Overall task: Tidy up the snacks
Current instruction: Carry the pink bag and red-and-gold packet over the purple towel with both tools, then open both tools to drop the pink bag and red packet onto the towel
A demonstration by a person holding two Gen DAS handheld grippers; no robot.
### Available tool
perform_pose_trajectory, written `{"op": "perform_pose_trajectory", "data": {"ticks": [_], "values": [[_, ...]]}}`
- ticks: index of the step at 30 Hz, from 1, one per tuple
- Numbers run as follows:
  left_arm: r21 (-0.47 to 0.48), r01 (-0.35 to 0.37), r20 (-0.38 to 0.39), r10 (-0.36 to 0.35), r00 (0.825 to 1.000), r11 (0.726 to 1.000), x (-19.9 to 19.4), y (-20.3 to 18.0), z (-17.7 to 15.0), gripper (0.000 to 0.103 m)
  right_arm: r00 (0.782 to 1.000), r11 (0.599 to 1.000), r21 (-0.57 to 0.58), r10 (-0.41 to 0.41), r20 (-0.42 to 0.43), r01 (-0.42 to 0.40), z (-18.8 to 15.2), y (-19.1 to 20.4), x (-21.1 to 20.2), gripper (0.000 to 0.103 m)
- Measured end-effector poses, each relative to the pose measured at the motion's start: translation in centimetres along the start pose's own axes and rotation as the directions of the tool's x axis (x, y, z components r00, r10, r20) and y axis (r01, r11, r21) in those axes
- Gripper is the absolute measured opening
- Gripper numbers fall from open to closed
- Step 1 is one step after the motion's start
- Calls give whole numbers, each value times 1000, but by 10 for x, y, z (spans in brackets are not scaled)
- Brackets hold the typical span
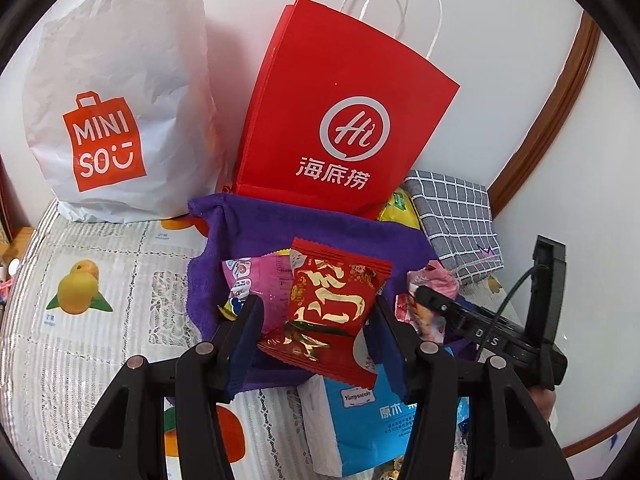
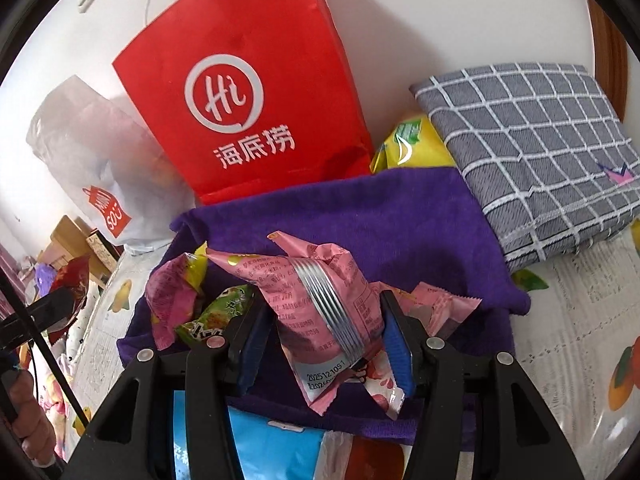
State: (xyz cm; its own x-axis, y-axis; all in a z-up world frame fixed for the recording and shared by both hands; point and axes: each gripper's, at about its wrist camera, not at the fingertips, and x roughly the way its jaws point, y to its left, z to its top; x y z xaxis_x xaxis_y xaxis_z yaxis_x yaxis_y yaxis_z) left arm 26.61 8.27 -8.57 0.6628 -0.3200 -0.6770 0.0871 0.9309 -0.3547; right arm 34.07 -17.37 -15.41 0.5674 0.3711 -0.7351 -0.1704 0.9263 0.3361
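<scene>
Two bags read "MINISO" [image 1: 104, 144] and "Hi 海底捞" [image 1: 344, 136].

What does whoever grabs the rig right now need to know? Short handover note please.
Left claw: shut on a red foil snack packet with gold print, held above the purple cloth.
Right claw: shut on a pink crinkled snack packet, also over the cloth.
On the cloth: more pink packets and a green one. Red paper bag stands behind.
Done: both packets picked.
Left: place them, sort the rest; where they go isn't shown.
</scene>
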Motion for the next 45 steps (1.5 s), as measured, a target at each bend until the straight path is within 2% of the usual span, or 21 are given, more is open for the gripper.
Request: {"op": "perform_pose_trajectory", "data": {"ticks": [7, 10, 16, 18, 22, 28, 32, 38, 42, 45], "values": [[14, 6, -8, -5, 1000, 1000, 2, -3, -1, 52, 1000, 1000, 6, -3, -30, 3, -2, 1, 9, 56], [16, 6, -10, -6, 1000, 1000, 3, -4, -2, 52, 999, 1000, 7, -7, -40, 7, -1, 1, 8, 65], [16, 6, -22, -5, 1000, 1000, 10, -10, 2, 53, 999, 999, 36, 34, -26, -33, 3, -1, -9, 68], [18, 13, -34, -12, 999, 1000, 15, -14, 3, 52, 1000, 999, 25, 29, -5, -29, 4, 2, -23, 68], [39, 13, -57, -11, 998, 999, 26, -25, 7, 53, 998, 998, -40, -38, 59, 40, 2, 6, -53, 69], [47, 0, -96, 4, 995, 999, 47, -36, 13, 53, 985, 996, -86, -18, 173, 33, -9, -6, -83, 71], [52, -38, -115, 44, 992, 998, 64, -39, 16, 53, 981, 998, -49, -18, 194, 27, -10, -23, -89, 71], [34, -76, -134, 80, 988, 997, 87, -41, 16, 53, 974, 994, 46, -102, 203, 95, -11, -48, -91, 71], [32, -87, -154, 91, 984, 996, 101, -44, 18, 54, 975, 994, 99, -71, 209, 51, -11, -60, -94, 71], [27, -81, -179, 84, 980, 996, 112, -45, 17, 54, 975, 995, 93, -49, 217, 29, -12, -59, -94, 71]]}}
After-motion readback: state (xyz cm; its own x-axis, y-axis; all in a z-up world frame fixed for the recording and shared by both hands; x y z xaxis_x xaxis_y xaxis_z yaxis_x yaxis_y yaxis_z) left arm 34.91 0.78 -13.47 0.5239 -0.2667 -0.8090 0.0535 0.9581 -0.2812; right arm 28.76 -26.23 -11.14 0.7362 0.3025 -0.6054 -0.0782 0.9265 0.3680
